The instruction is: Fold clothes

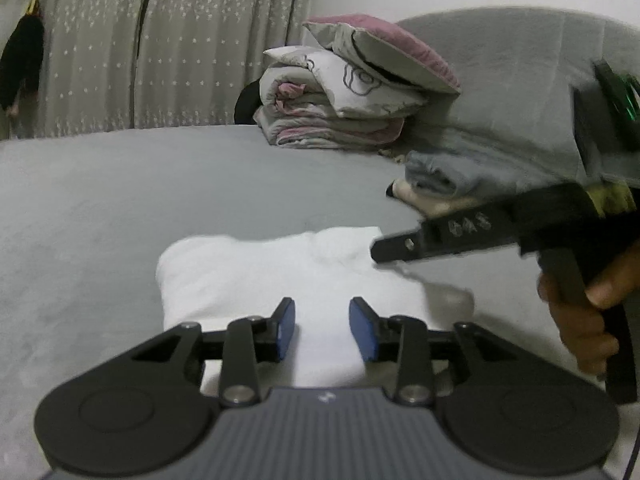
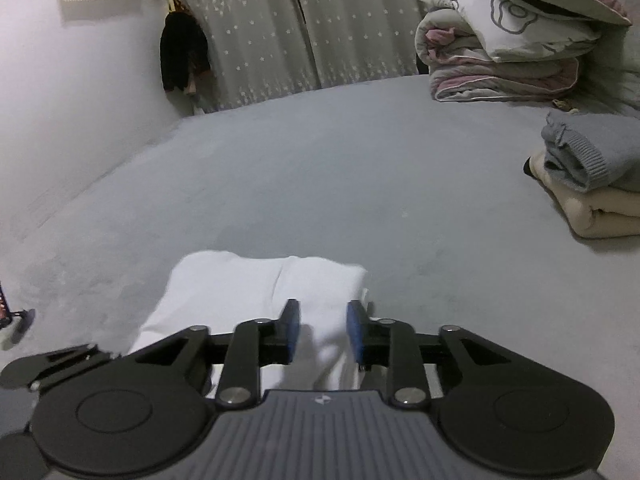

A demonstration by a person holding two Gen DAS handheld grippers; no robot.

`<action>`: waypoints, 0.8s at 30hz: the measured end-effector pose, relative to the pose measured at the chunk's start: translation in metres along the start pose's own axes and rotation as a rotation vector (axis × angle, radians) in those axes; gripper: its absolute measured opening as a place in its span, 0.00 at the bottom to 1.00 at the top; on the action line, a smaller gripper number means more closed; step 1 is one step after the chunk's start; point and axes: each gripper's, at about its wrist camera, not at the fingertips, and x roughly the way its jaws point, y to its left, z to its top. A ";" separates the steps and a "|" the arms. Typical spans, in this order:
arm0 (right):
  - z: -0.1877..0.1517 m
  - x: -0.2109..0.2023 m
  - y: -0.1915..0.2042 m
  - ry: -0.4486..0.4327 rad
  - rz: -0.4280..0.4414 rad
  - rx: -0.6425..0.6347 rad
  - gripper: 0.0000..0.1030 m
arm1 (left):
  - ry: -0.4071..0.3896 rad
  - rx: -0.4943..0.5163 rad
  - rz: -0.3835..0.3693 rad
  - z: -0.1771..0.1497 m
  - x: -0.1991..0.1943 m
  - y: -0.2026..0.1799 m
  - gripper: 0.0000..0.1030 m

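A folded white garment [image 1: 280,276] lies on the grey bed cover [image 1: 140,200], small and roughly square. My left gripper [image 1: 322,328] hovers over its near edge, its blue pads apart and nothing pressed between them. My right gripper [image 1: 384,248] reaches in from the right in a person's hand [image 1: 580,320], its tip at the garment's far right corner. In the right wrist view the white garment [image 2: 248,284] lies under my right gripper [image 2: 322,330]. The jaws stand open there, with loose cloth showing in the gap. The left gripper's body [image 2: 60,364] shows at the lower left.
A stack of folded clothes [image 2: 592,168], a grey knit on a cream piece, sits at the right. Behind it is a pile of quilts and a pillow [image 1: 340,96]. Starred curtains [image 2: 300,32] and a dark hanging item [image 2: 182,56] line the far side, and a white wall [image 2: 60,100] stands on the left.
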 end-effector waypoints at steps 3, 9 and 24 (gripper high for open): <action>-0.002 -0.013 -0.006 0.018 0.005 0.027 0.41 | -0.018 -0.019 0.019 0.005 -0.004 0.008 0.33; -0.006 -0.032 -0.020 0.033 0.012 0.095 0.43 | 0.005 -0.026 0.055 0.004 0.003 0.012 0.40; 0.005 -0.032 -0.009 -0.011 0.028 0.092 0.50 | 0.045 0.028 -0.049 -0.005 0.014 -0.022 0.49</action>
